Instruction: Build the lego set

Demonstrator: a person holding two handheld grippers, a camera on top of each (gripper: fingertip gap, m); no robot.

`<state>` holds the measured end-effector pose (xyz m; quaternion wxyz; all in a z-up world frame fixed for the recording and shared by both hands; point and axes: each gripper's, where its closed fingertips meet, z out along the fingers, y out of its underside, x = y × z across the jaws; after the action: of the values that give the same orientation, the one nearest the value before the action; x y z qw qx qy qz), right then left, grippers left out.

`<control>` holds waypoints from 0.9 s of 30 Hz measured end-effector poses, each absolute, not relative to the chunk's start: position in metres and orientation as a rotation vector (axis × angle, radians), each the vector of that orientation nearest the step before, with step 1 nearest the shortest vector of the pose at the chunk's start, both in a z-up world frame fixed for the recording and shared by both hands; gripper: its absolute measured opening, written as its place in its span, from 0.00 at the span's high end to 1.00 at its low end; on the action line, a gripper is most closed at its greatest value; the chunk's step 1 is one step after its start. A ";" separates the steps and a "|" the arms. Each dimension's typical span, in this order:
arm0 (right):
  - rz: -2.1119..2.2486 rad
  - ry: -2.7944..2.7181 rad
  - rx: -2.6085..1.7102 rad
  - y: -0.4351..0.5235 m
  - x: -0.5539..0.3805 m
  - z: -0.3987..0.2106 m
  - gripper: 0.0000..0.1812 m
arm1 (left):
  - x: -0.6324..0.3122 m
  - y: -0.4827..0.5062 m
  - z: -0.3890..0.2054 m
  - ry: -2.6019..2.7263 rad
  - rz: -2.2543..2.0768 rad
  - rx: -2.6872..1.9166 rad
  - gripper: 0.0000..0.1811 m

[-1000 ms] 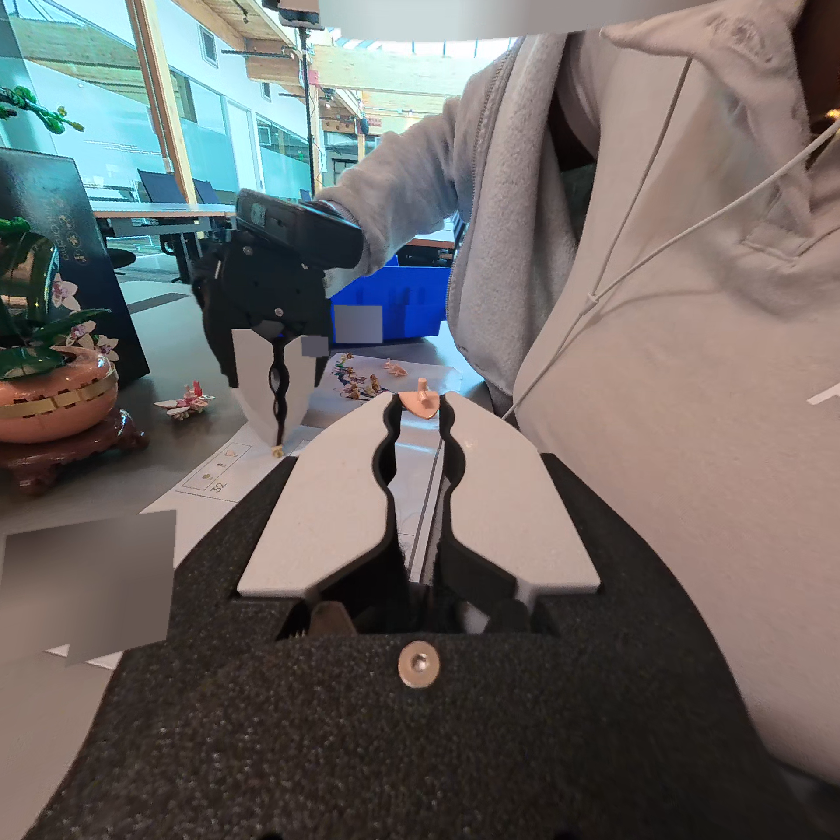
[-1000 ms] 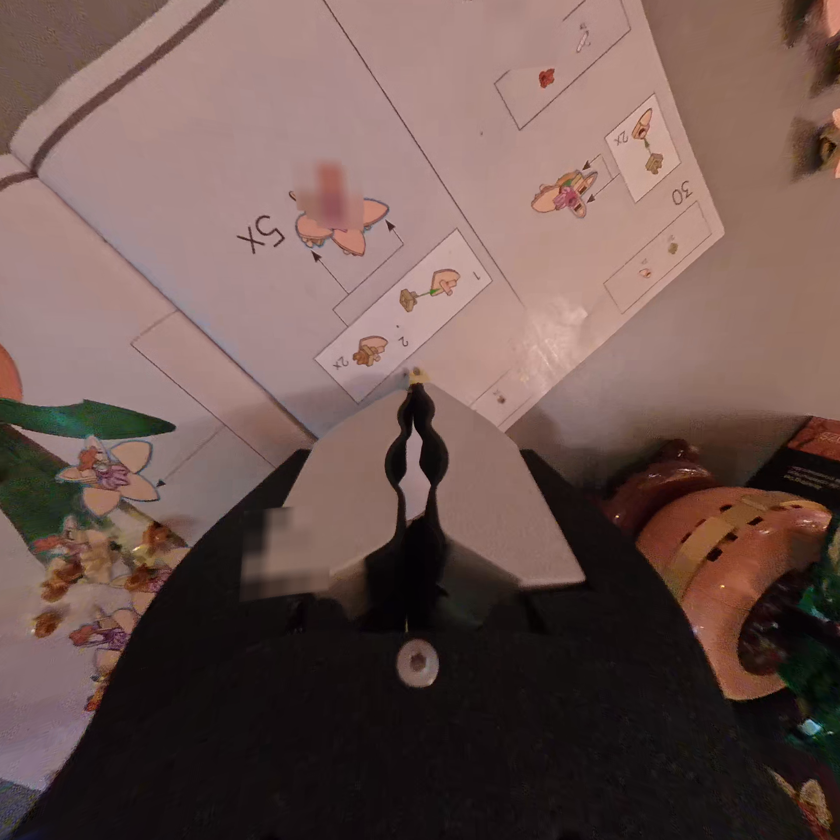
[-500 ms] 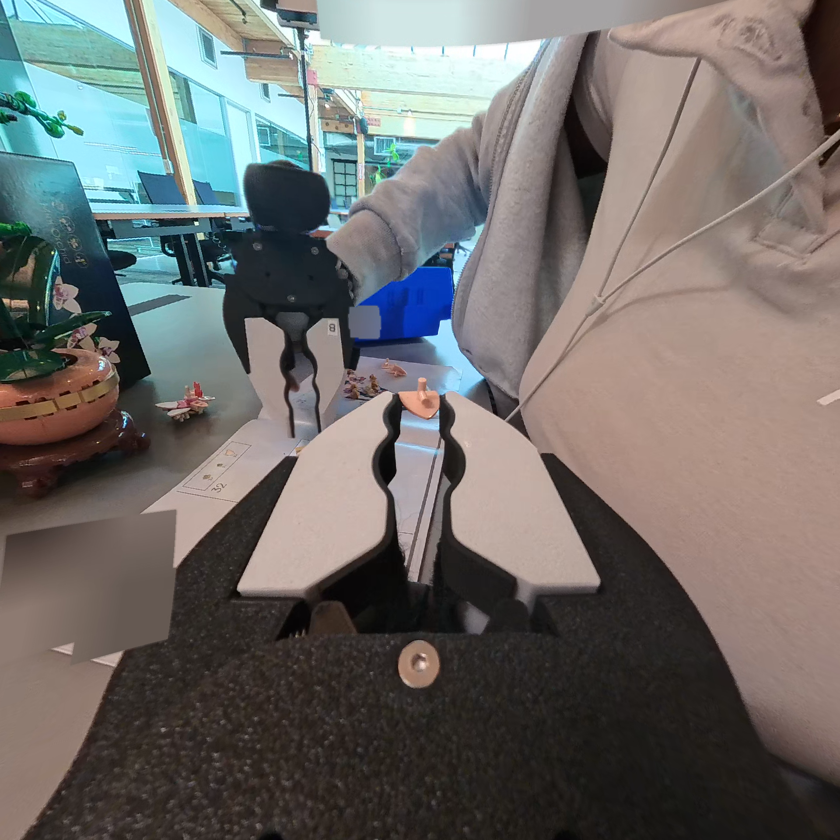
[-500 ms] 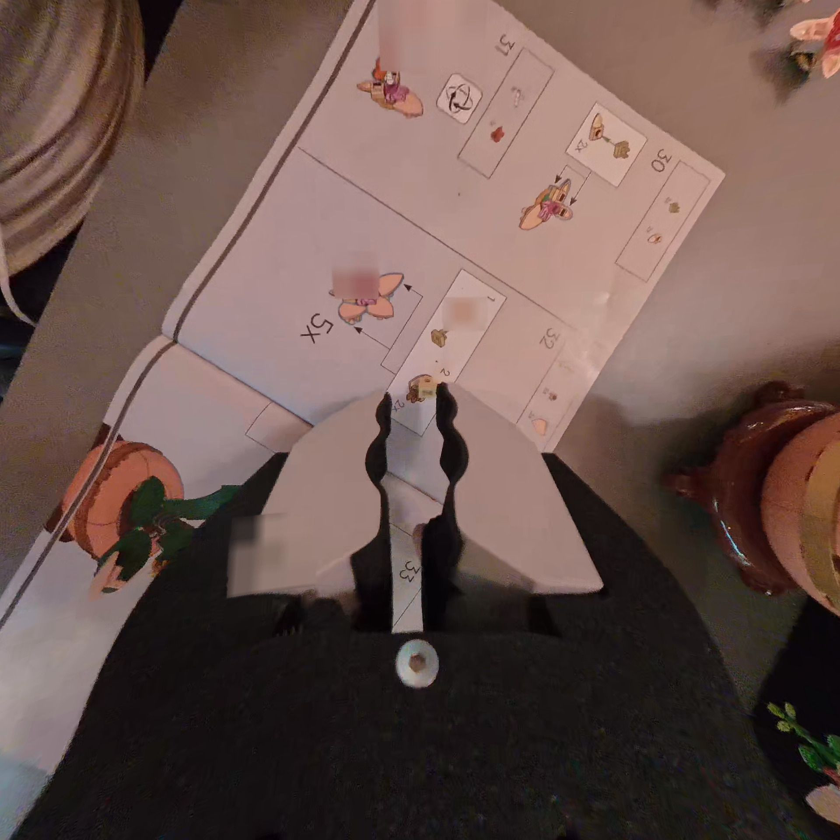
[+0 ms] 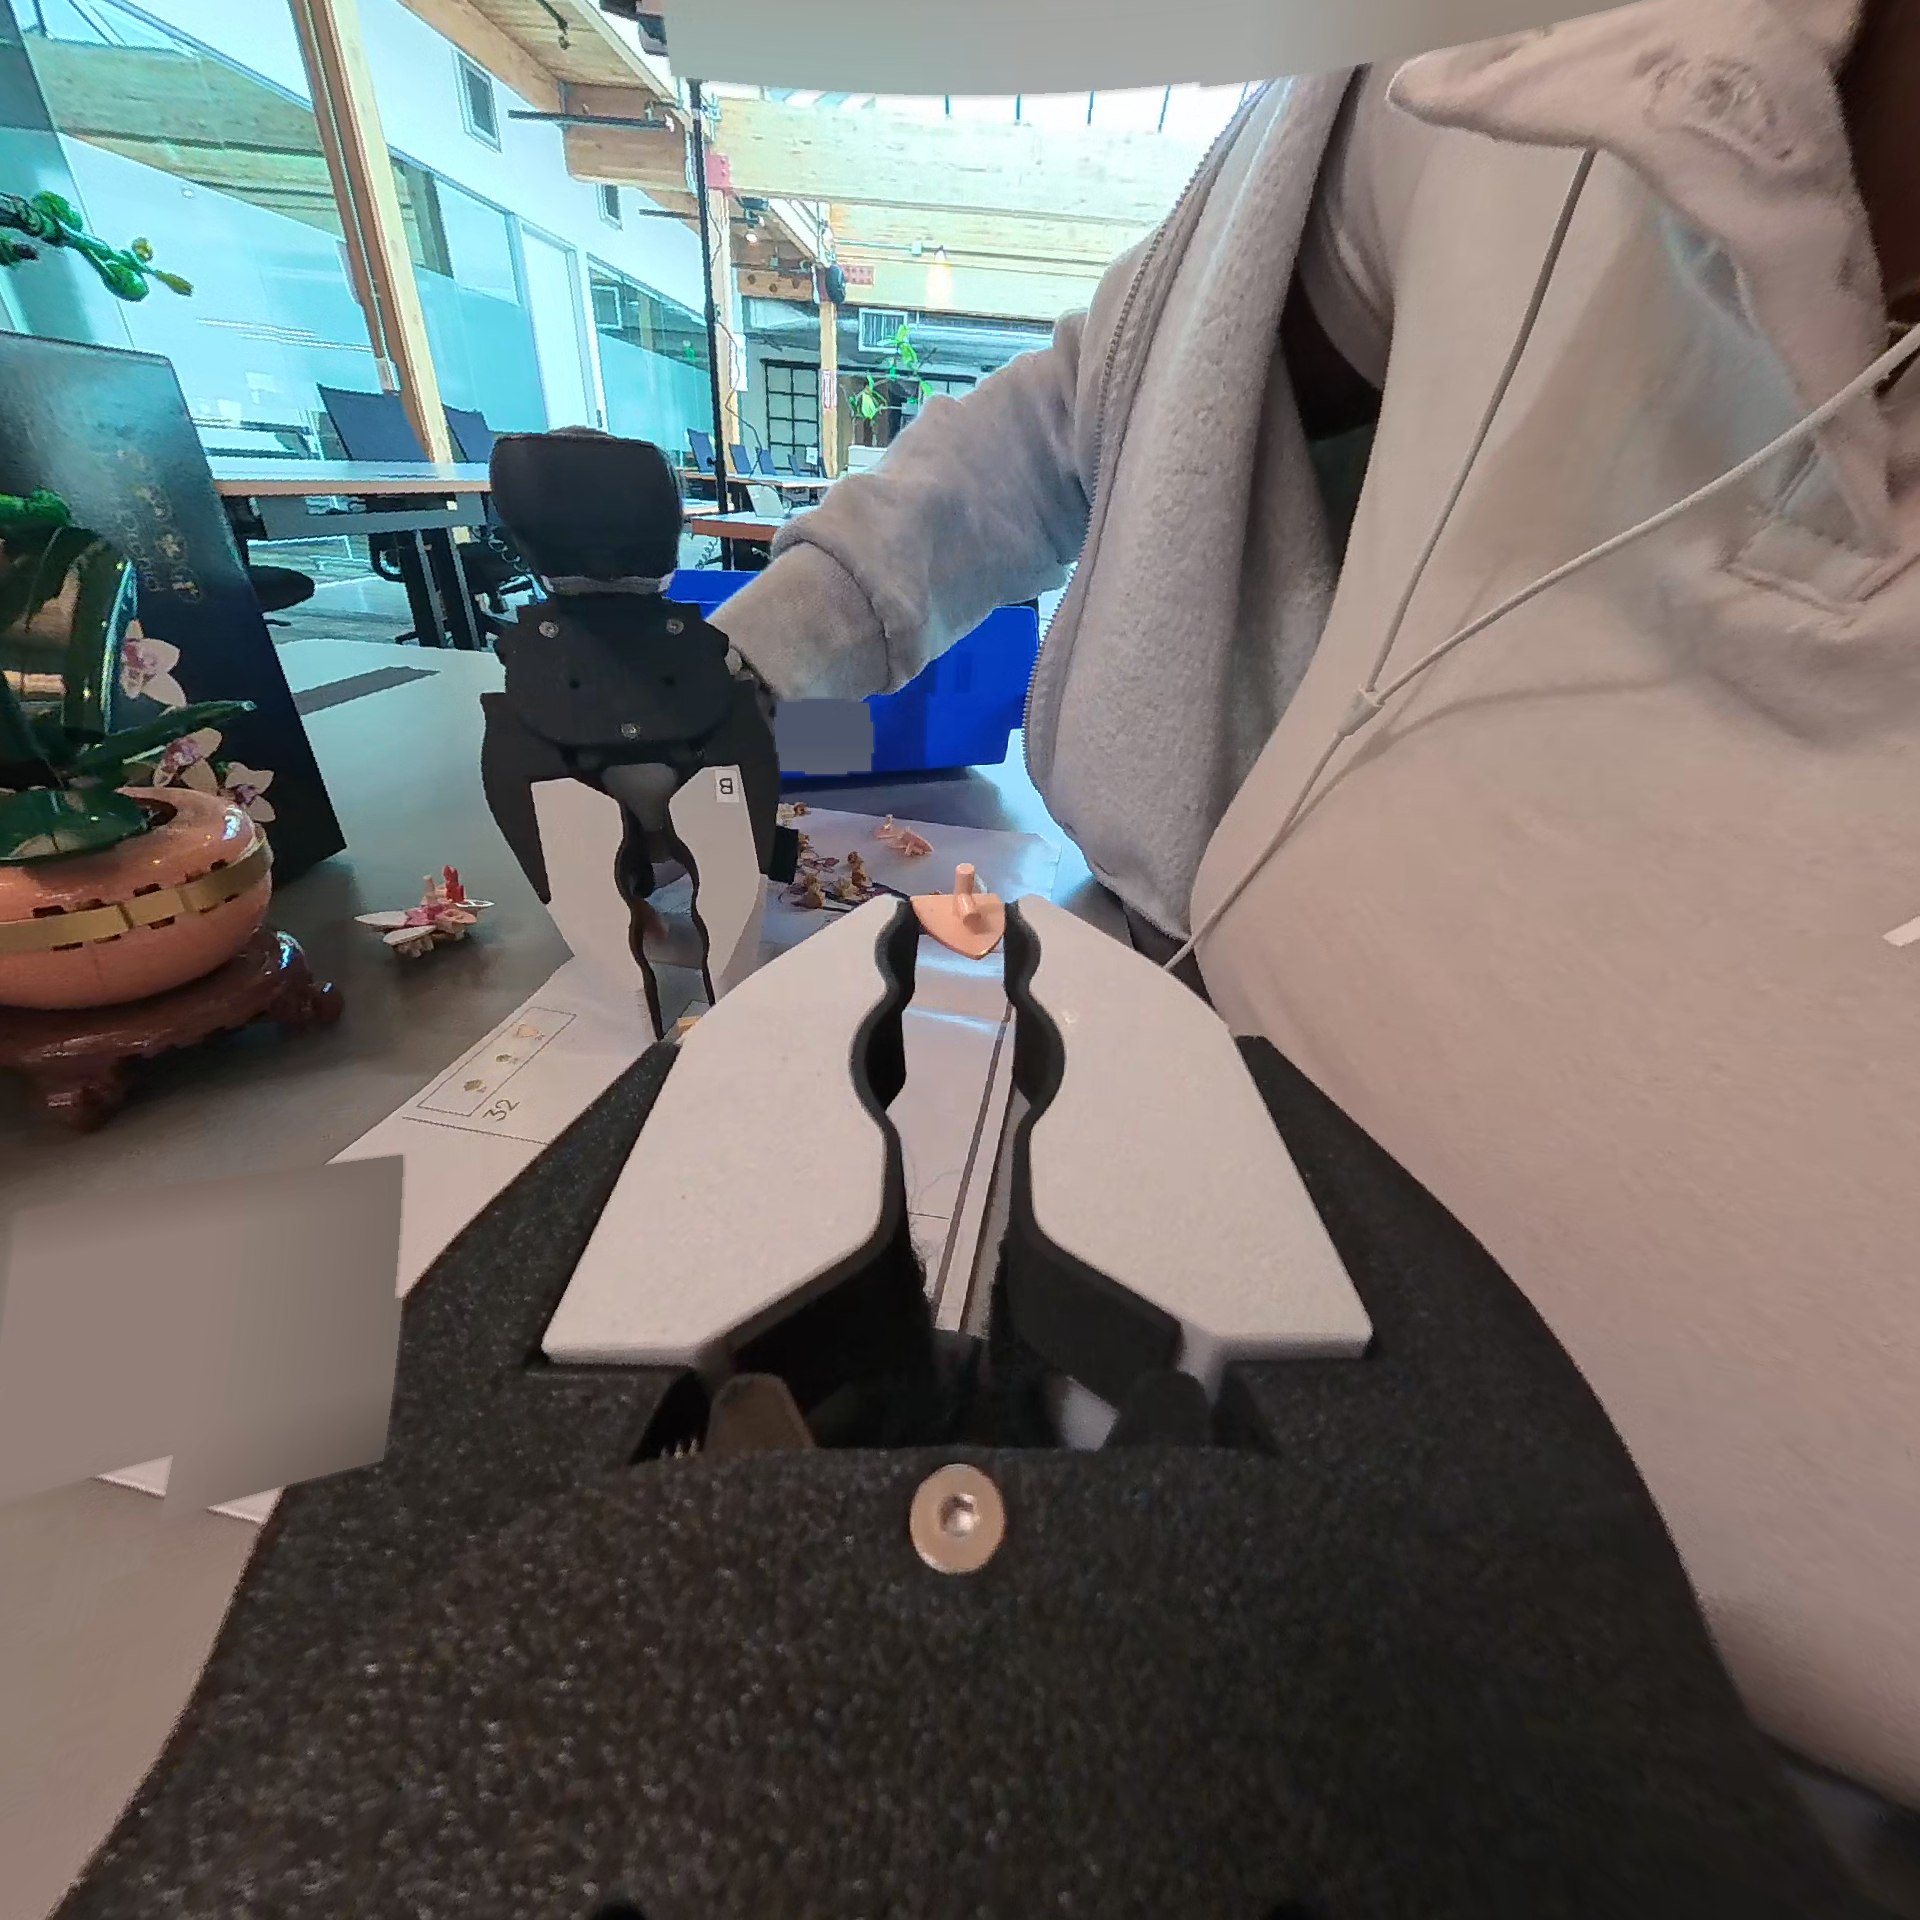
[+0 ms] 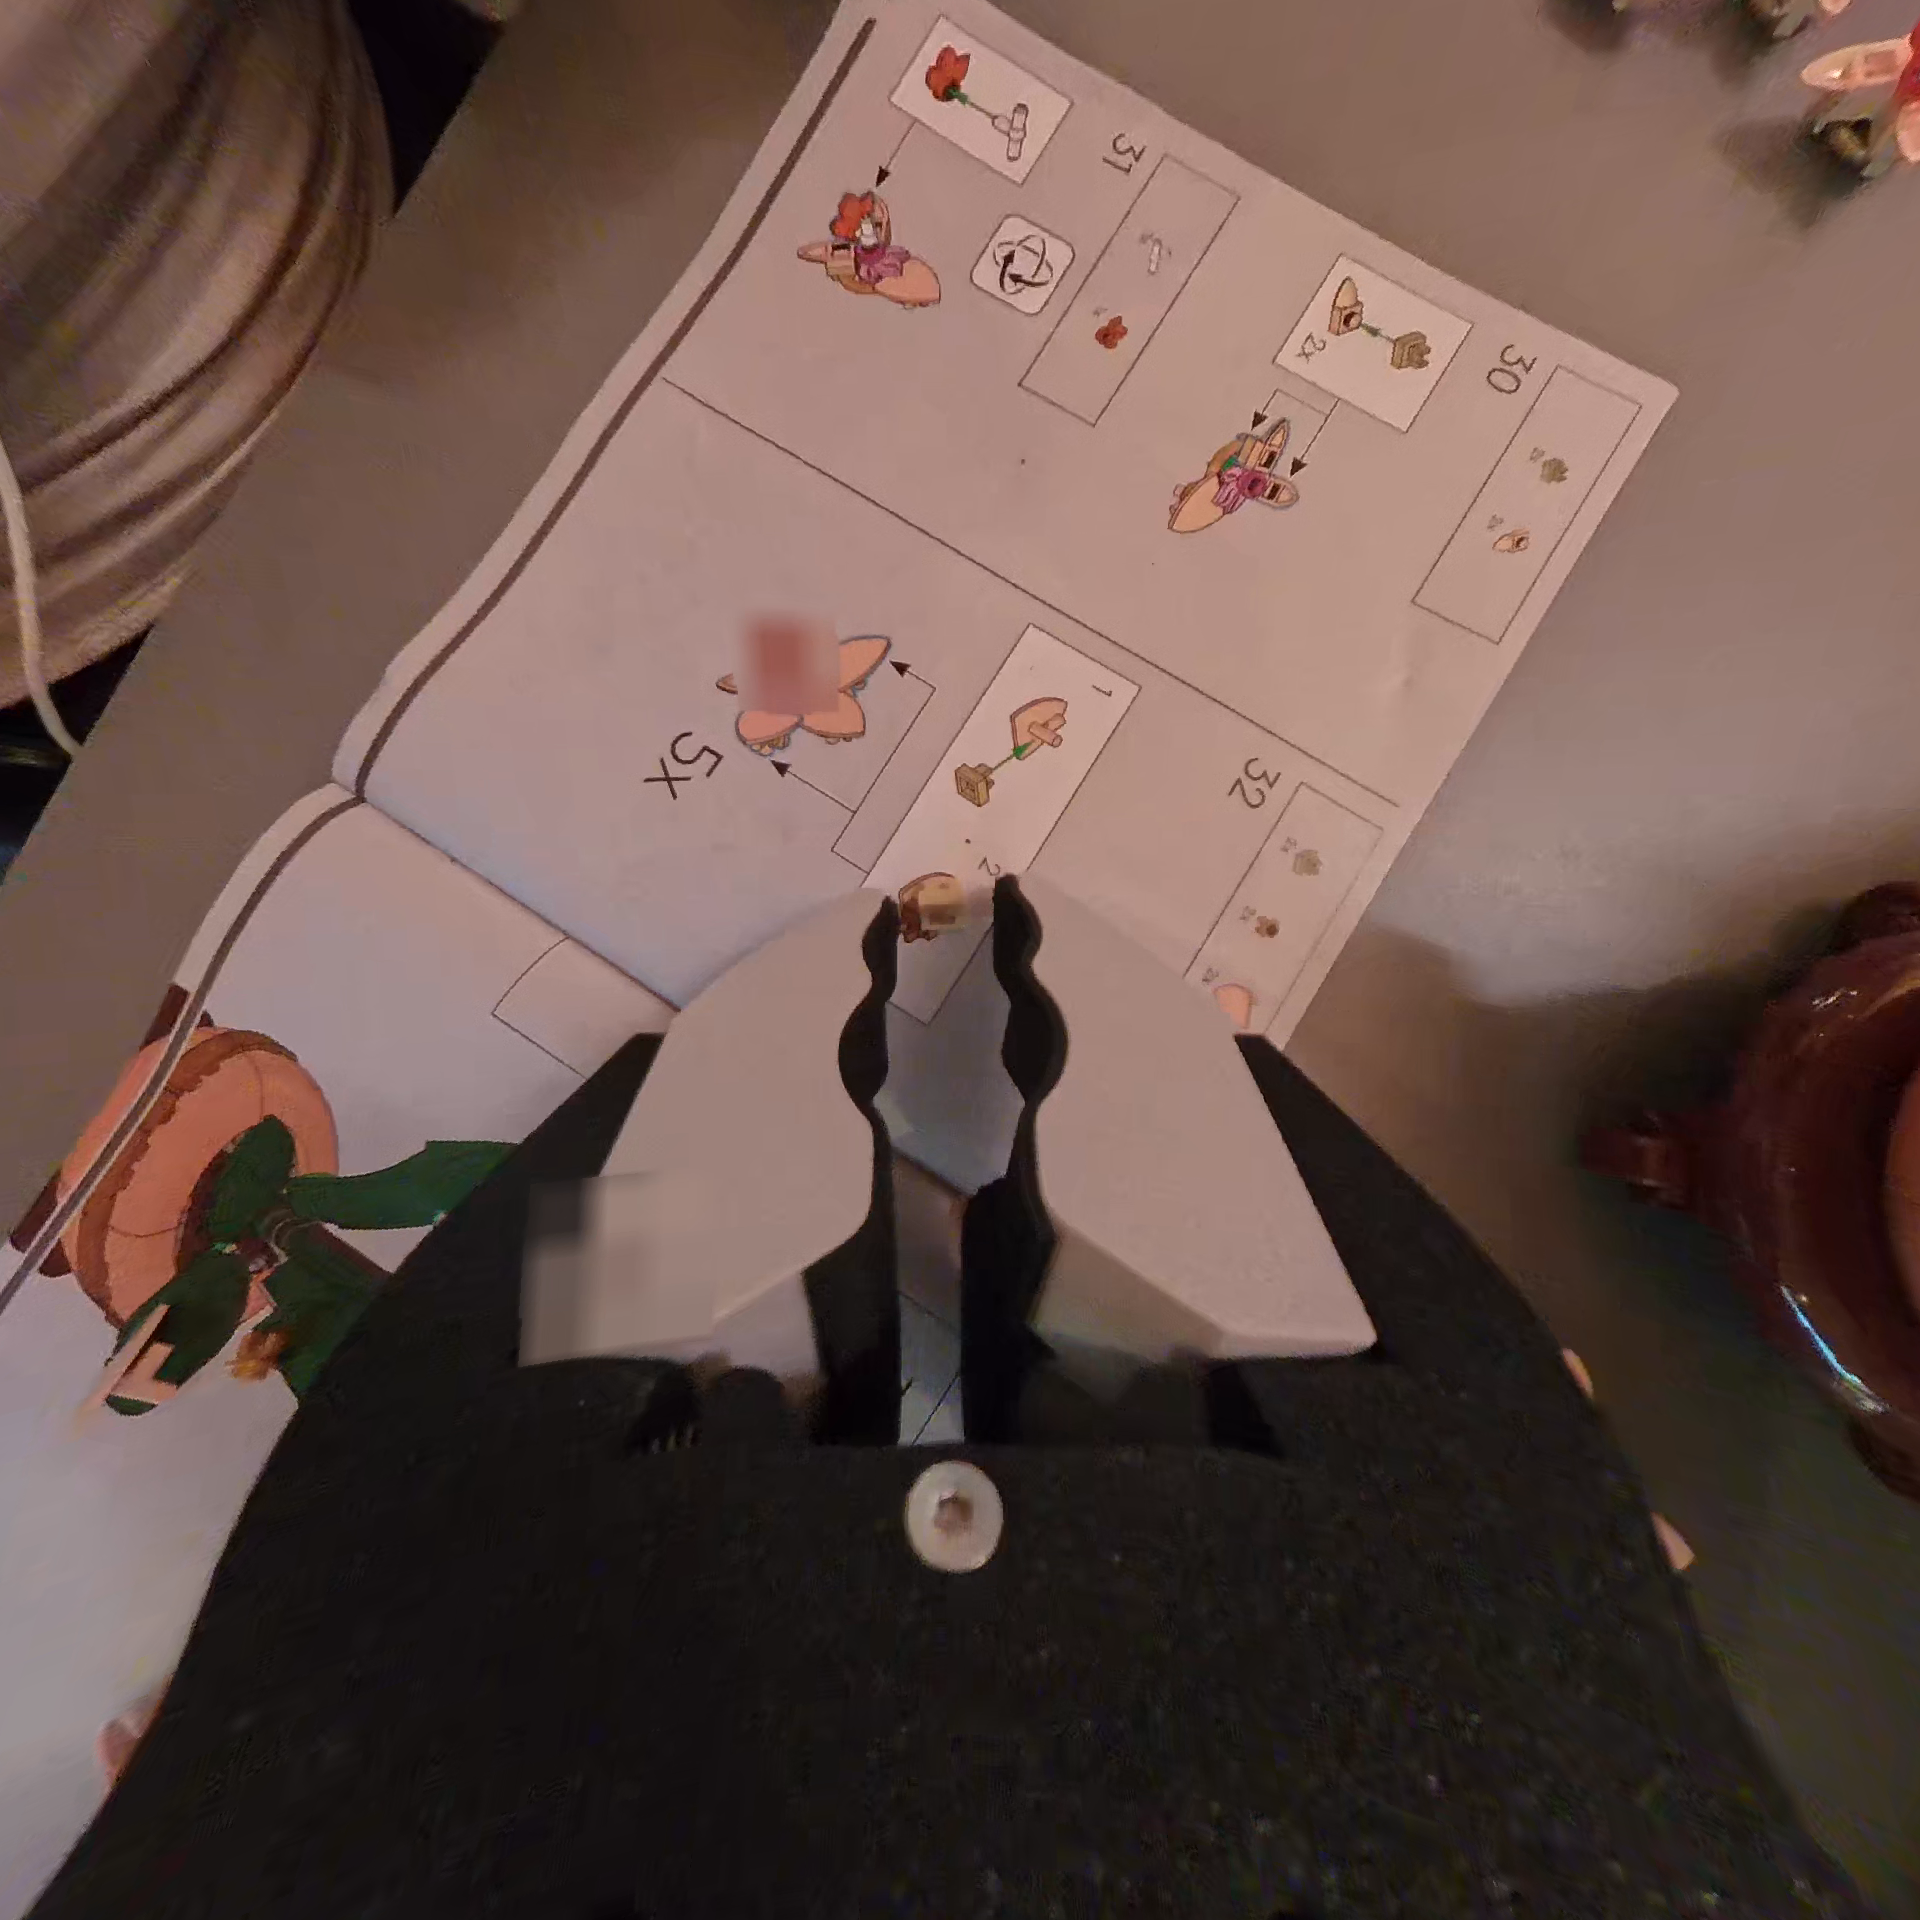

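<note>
A grey table, seen from two handheld grippers, with an open instruction booklet lying flat on it as the landmark. Left of the booklet stands a pink lego flowerpot on a dark brown base, green leaves rising from it, and a dark box stands upright behind the pot. Between pot and booklet lies a small pink-and-white lego flower on the table. Over the booklet's left page the right gripper points steeply downward, its tips near the paper, held at the end of an arm in a grey sleeve reaching across from the right. Its jaws stand apart with nothing clamped between them; in its own view a small tan lego piece shows in the gap at the tips, and whether it touches either finger cannot be told. Above the booklet's near edge the left gripper is held roughly level and close to the person's chest, pointing toward the far side of the booklet. Its tips pinch a pink petal-shaped lego piece with a peg standing upright. Beyond the booklet sits a blue bin. To the right of the booklet the person's grey hoodie fills the view
</note>
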<state>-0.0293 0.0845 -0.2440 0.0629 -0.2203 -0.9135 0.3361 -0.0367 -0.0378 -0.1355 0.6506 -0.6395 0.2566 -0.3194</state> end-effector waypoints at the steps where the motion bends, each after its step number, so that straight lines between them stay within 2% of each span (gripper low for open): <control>1: 1.021 -2.756 -0.670 0.085 -0.029 -0.244 0.90 | -0.037 -0.038 -0.135 0.582 -0.726 -1.452 0.92; 22: 1.171 -2.735 -0.760 0.083 -0.028 -0.244 0.96 | -0.037 -0.035 -0.136 0.568 -0.713 -1.456 0.92; 27: 1.164 -2.613 -0.853 0.070 -0.041 -0.204 0.96 | -0.045 -0.022 -0.138 0.479 -0.640 -1.516 0.91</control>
<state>-0.0410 0.0703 -0.2039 0.0781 -0.2849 -0.8728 0.3886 -0.0451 -0.0223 -0.1378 0.6546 -0.6687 0.2112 -0.2824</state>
